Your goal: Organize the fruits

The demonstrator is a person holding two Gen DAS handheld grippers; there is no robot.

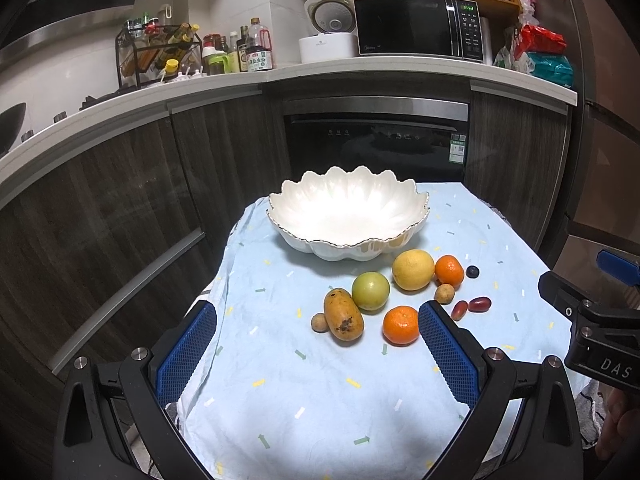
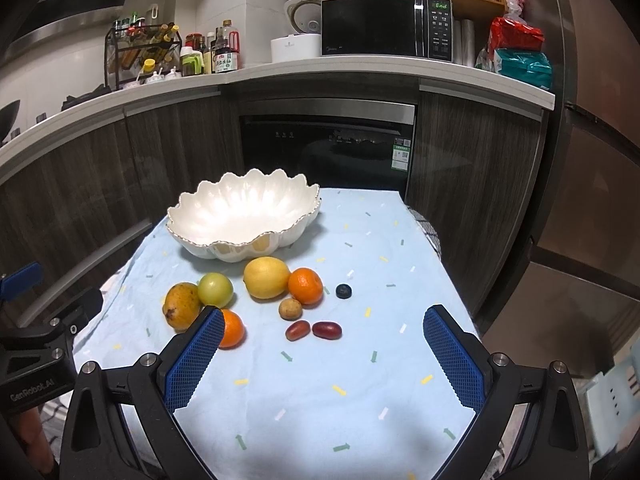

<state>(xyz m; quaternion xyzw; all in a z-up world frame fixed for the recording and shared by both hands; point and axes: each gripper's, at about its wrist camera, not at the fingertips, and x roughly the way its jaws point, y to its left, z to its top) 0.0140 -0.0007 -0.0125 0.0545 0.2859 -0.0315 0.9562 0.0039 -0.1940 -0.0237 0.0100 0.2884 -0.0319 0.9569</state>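
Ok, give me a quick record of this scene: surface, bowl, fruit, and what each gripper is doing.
surface: blue cloth over a small table
bowl: white scalloped bowl, nothing in it
fruit on cloth: mango, green apple, lemon, two mandarins, blueberry, small pieces
left gripper: open, holds nothing
right gripper: open, holds nothing

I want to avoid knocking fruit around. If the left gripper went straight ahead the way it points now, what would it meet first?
Probably the mango, lying nearest between the open fingers of the left gripper, with the green fruit just behind it. The near orange sits close to the right finger. Depth is hard to judge.
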